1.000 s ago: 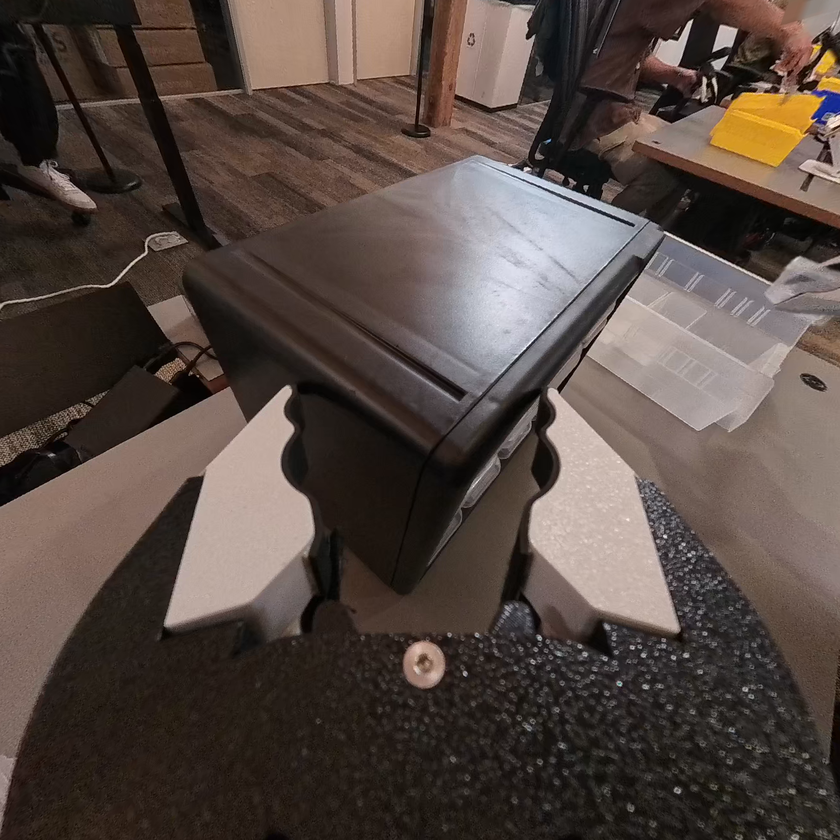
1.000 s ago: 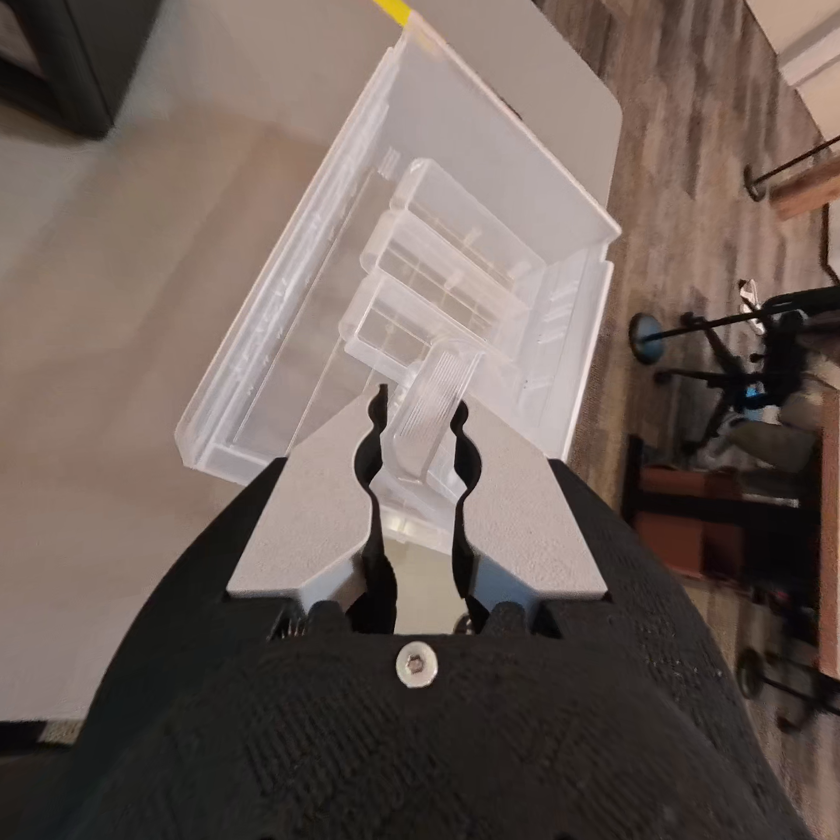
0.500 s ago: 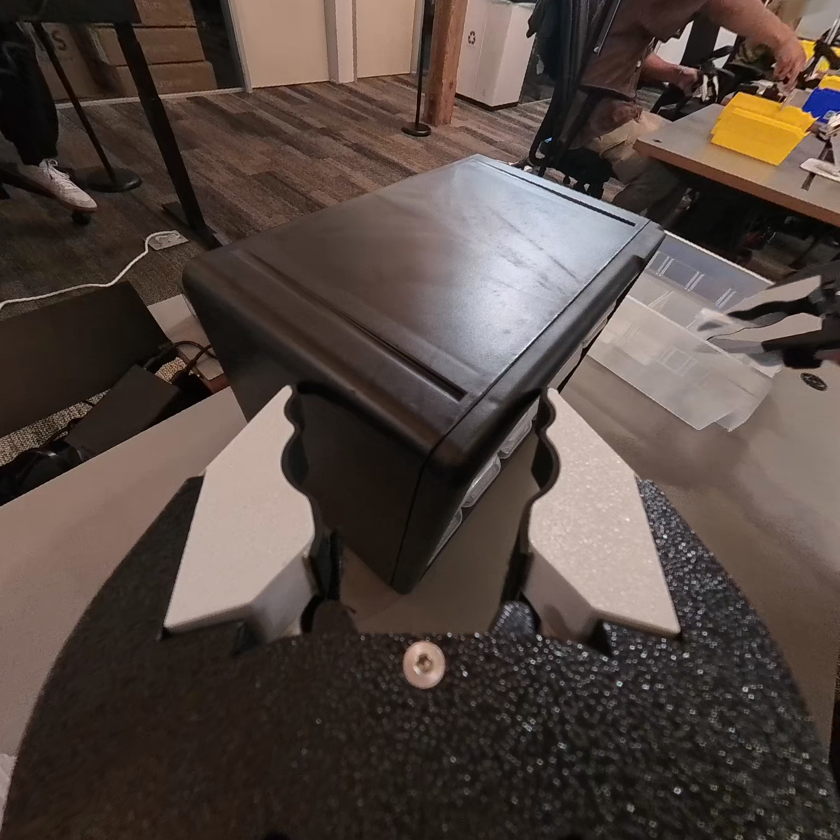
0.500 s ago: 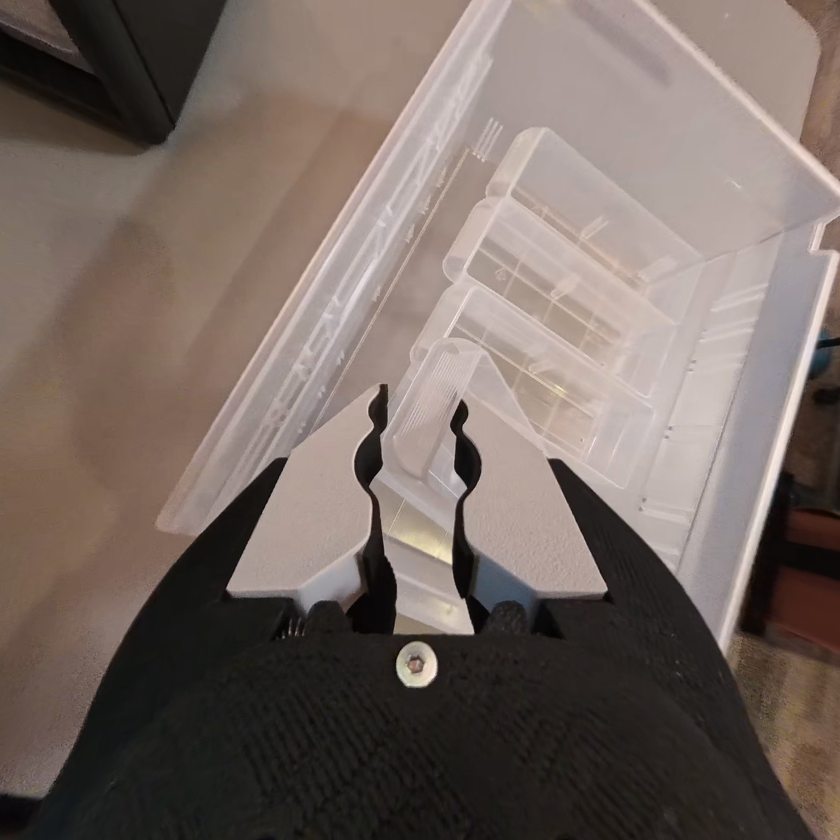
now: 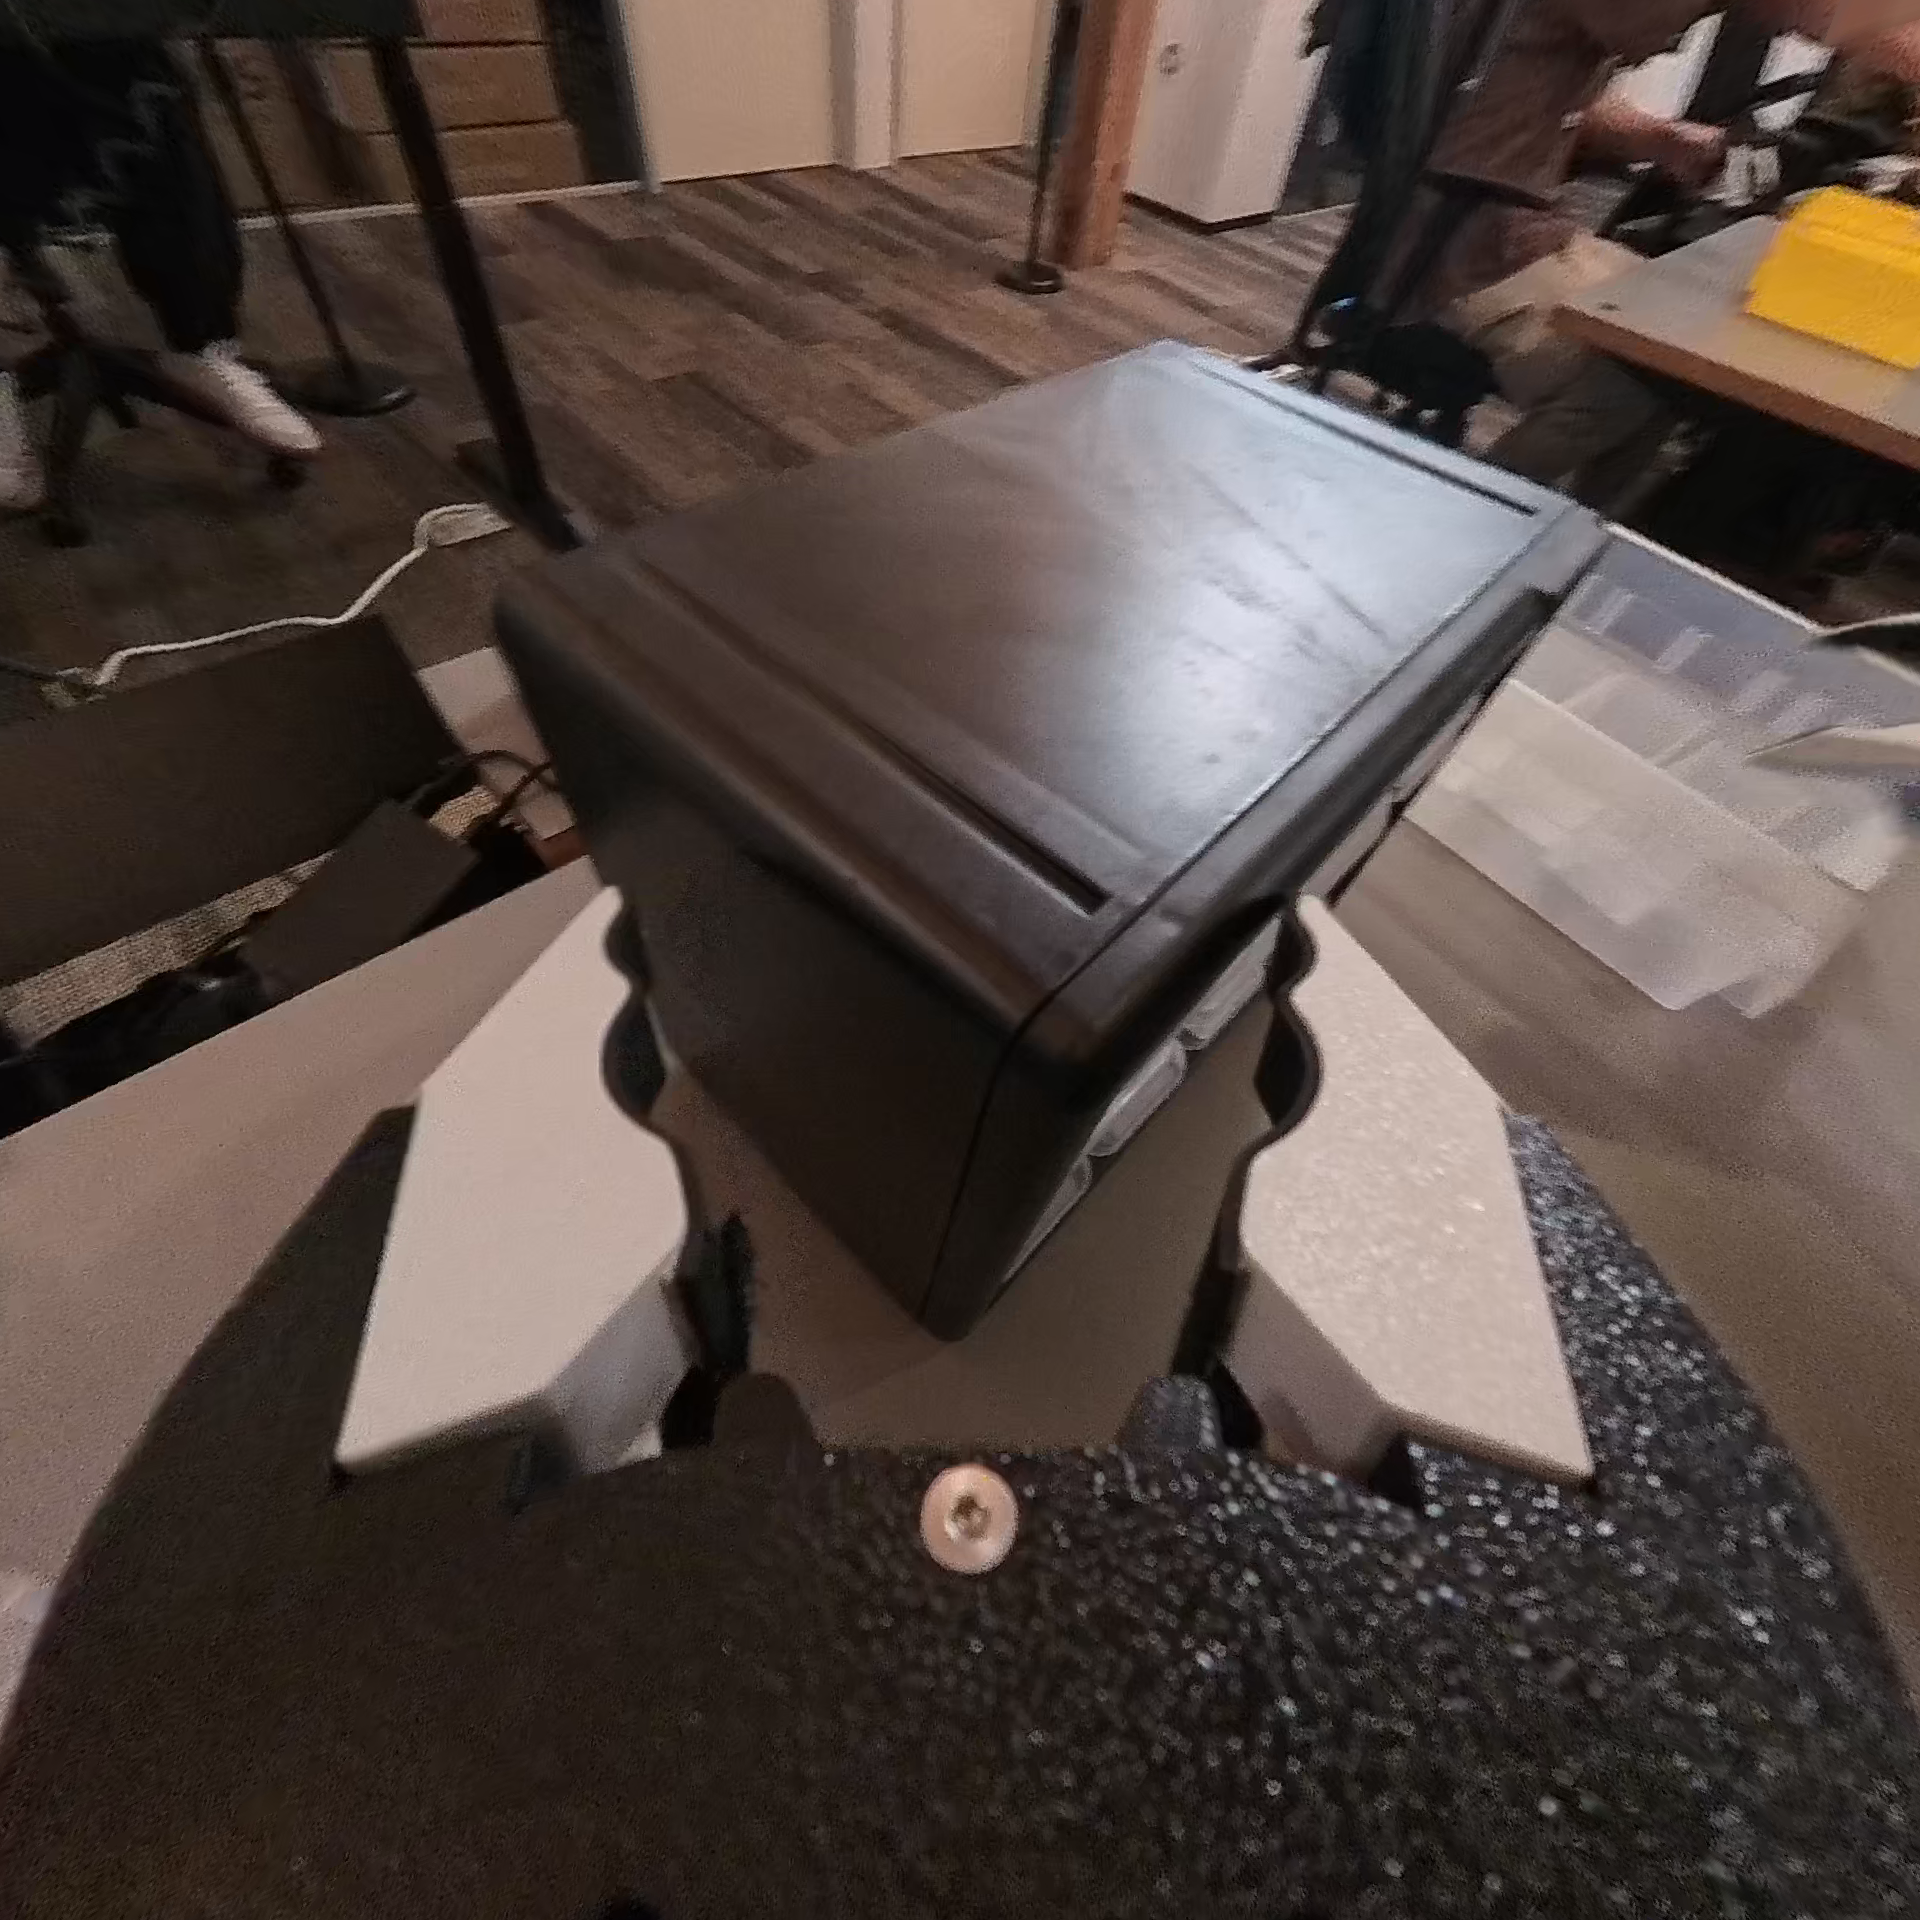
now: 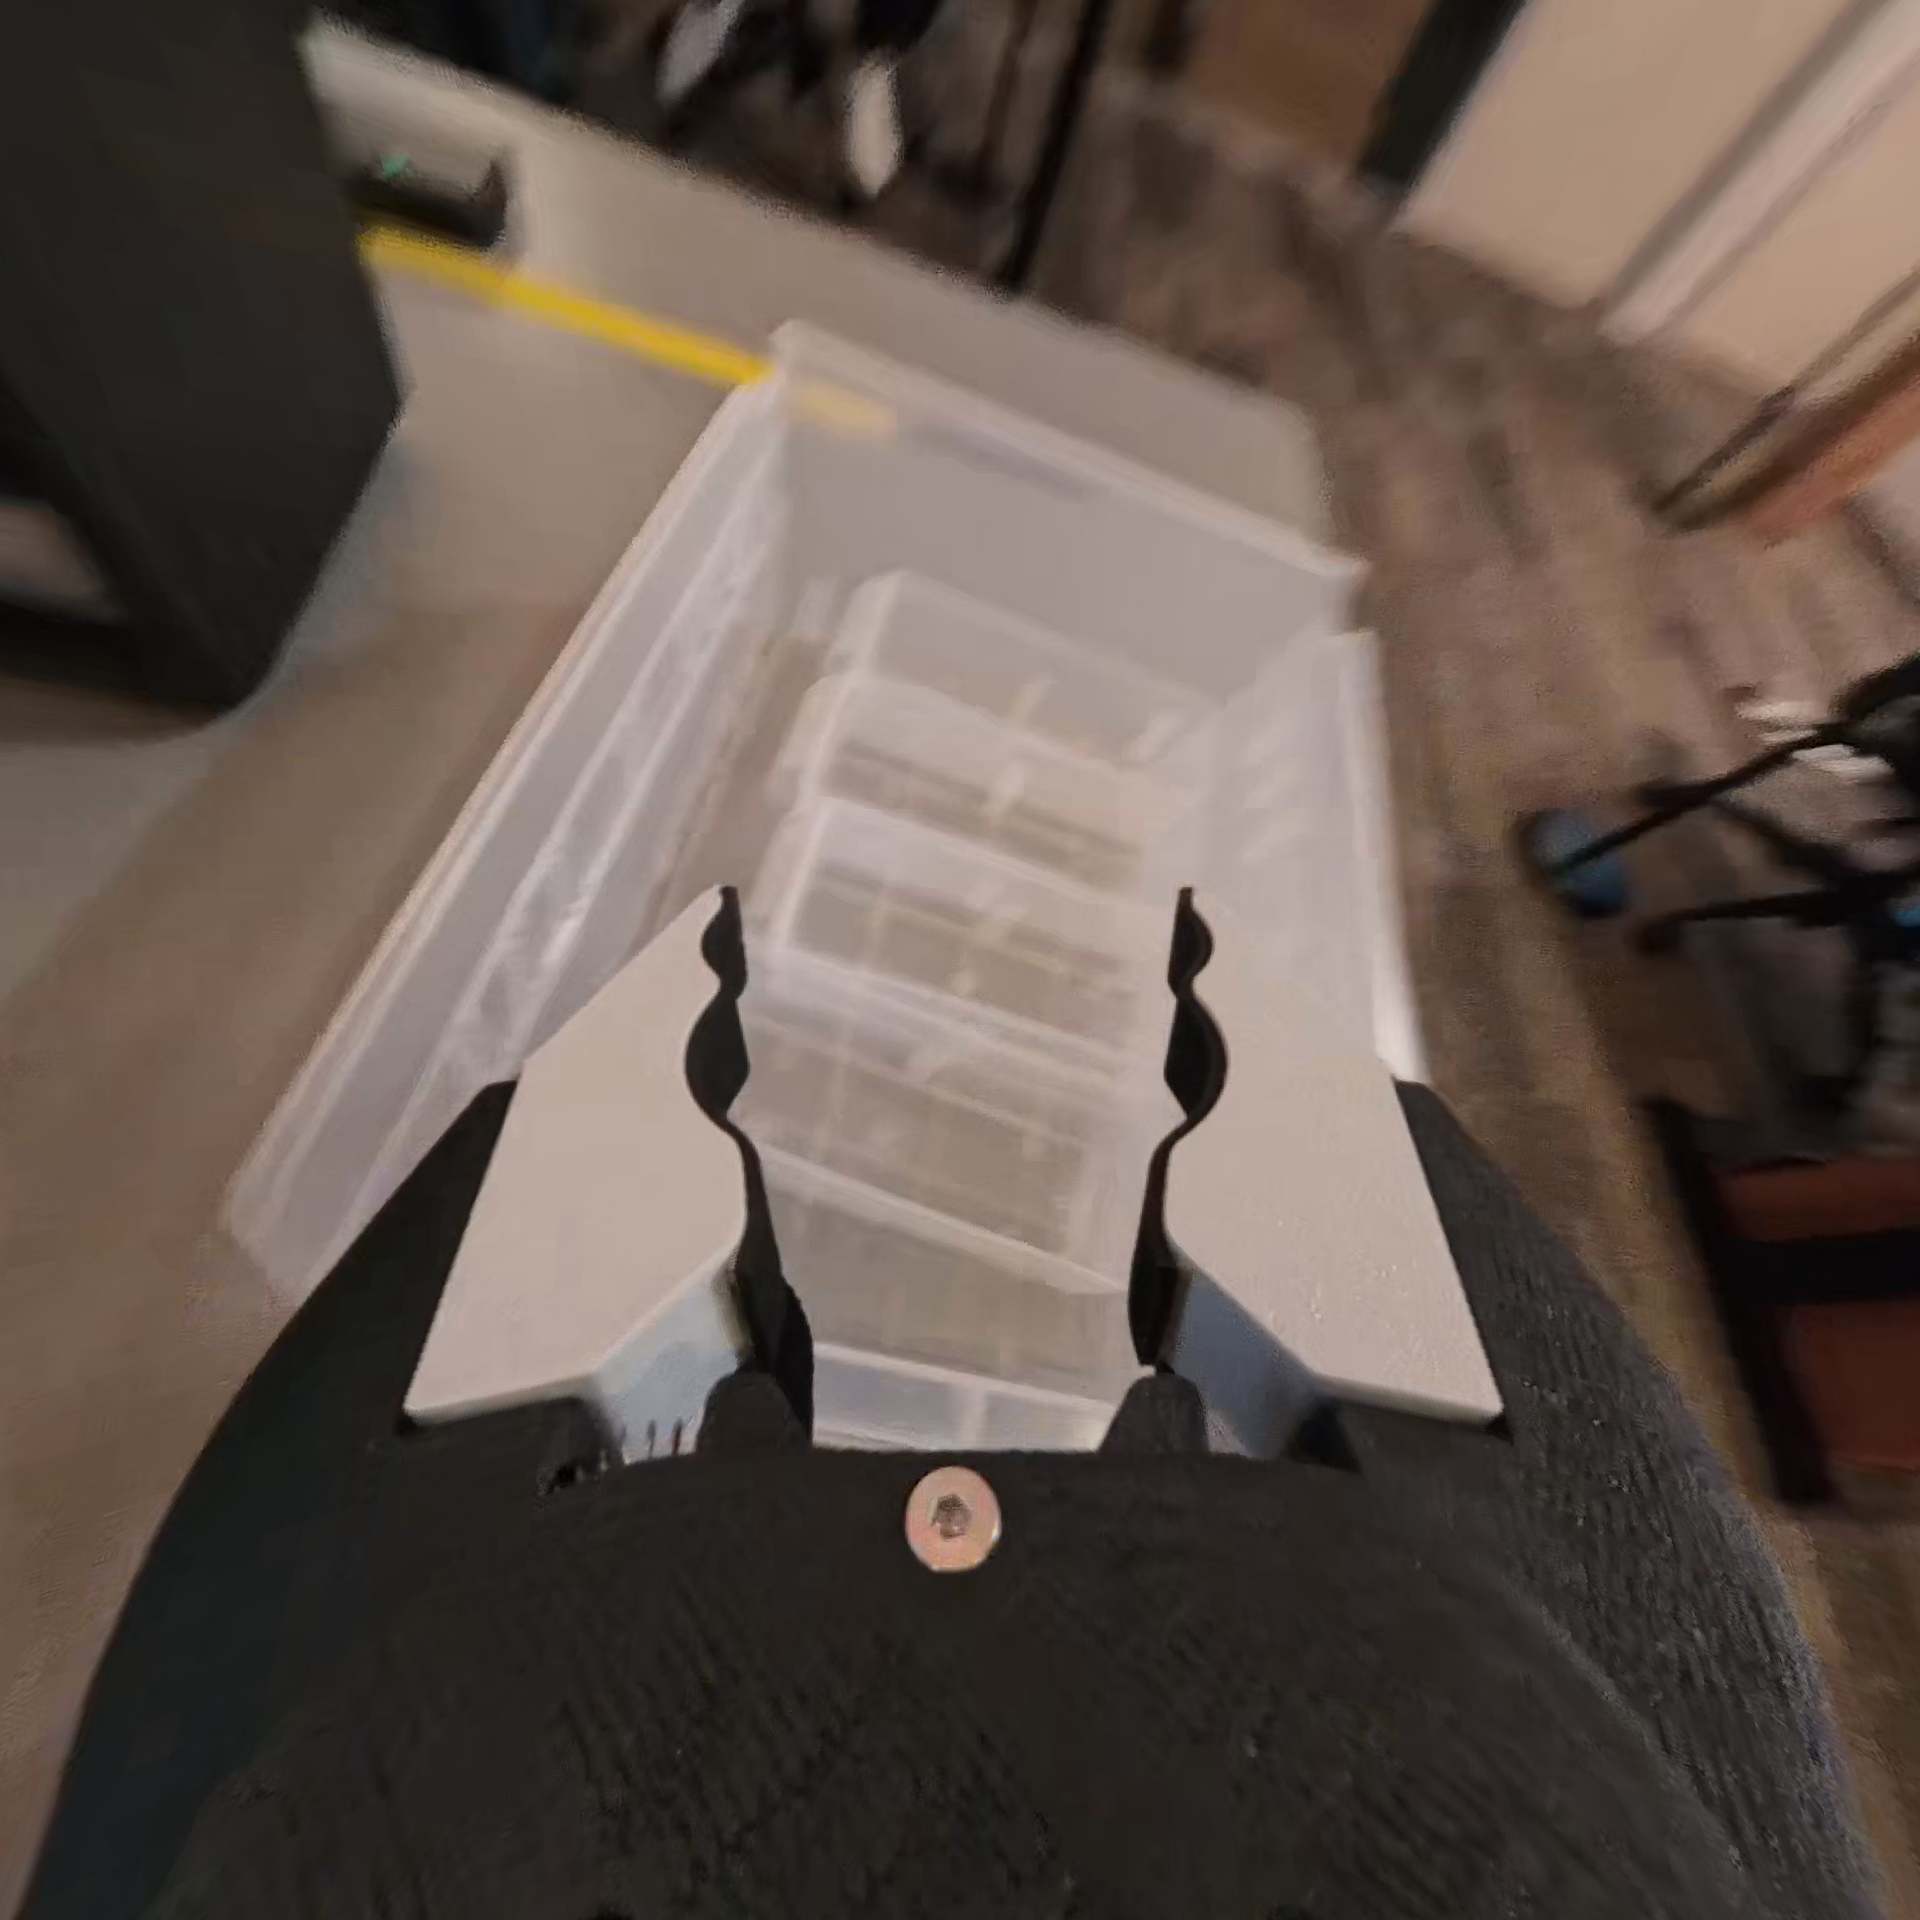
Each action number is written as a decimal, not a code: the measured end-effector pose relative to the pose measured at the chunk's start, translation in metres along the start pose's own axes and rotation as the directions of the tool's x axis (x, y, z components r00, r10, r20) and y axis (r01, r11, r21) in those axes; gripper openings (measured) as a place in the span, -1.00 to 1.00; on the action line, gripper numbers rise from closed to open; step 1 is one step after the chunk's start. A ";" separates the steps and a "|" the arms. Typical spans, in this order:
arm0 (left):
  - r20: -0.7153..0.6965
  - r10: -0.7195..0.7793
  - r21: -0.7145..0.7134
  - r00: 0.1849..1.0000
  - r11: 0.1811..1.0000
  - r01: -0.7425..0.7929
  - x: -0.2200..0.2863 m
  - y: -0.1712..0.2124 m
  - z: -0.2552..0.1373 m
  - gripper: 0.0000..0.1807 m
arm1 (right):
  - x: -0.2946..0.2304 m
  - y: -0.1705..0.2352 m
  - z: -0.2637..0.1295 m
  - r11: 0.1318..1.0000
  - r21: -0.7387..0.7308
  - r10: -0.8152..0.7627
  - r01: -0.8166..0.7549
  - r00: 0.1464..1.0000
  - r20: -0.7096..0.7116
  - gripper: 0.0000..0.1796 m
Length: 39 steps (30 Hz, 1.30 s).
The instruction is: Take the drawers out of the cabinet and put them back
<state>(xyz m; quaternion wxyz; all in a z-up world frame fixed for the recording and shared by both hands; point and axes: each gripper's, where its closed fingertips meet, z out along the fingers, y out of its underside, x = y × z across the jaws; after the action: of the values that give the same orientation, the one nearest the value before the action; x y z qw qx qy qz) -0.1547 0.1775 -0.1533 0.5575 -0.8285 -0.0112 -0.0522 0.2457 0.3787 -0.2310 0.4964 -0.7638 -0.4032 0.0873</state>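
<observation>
The black cabinet (image 5: 1091,644) stands on the grey table, its near corner between the fingers of my left gripper (image 5: 951,925), whose jaws are spread wide around it. Clear drawer fronts (image 5: 1138,1112) show in the cabinet's right face. My right gripper (image 6: 951,904) is open and empty above a large clear bin (image 6: 582,831). Several small clear drawers (image 6: 966,935) lie in a row inside the bin. The bin also shows blurred in the left wrist view (image 5: 1662,831). The cabinet appears dark at the left of the right wrist view (image 6: 156,364).
The grey table (image 5: 1558,1039) ends just past the bin, with wood floor (image 6: 1507,436) beyond. A yellow strip (image 6: 582,301) lies on the table behind the bin. A second table holds a yellow bin (image 5: 1839,281), with a person (image 5: 1538,156) beside it.
My right gripper let go of the small clear drawer, opened wide and tilted up; the drawer now lies in the bin. My left gripper's fingers spread a little wider around the cabinet.
</observation>
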 end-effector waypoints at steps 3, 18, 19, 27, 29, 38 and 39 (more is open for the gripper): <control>0.119 0.019 0.008 0.993 1.000 -0.020 -0.013 -0.005 -0.013 0.40 | 0.053 -0.006 -0.034 0.987 0.161 0.047 -0.005 0.966 -0.254 -0.05; 0.405 -0.126 0.049 0.905 0.992 0.116 -0.034 0.045 -0.141 0.52 | 0.100 0.082 -0.006 0.936 0.214 0.326 -0.278 0.915 -0.238 -0.48; 0.359 -0.152 0.041 0.921 0.988 0.148 -0.023 0.053 -0.144 0.52 | 0.099 0.081 -0.005 0.933 0.221 0.332 -0.284 0.916 -0.225 -0.54; 0.475 -0.106 -0.241 0.873 0.939 0.245 -0.015 0.174 -0.174 0.41 | 0.087 0.085 -0.010 0.919 0.163 0.369 -0.358 0.929 -0.038 -0.99; 0.467 -0.115 -0.292 0.877 0.916 0.276 -0.007 0.203 -0.172 0.39 | 0.084 0.088 -0.015 0.926 0.143 0.353 -0.350 0.936 0.003 -0.98; 0.553 -0.028 -0.353 0.833 0.898 0.264 -0.013 0.244 -0.170 0.08 | 0.092 0.104 -0.036 0.963 0.076 0.220 -0.260 0.915 0.337 -0.98; 0.574 0.001 -0.368 0.819 0.894 0.257 -0.017 0.247 -0.172 0.04 | 0.093 0.105 -0.037 0.963 0.076 0.208 -0.257 0.895 0.395 -0.98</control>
<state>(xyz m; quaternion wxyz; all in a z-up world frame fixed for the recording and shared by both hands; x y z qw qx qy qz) -0.1657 -0.0741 -0.3189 0.3282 -0.9059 -0.2192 0.1535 0.3824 0.3993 -0.2748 0.4412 -0.7417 -0.3918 0.3190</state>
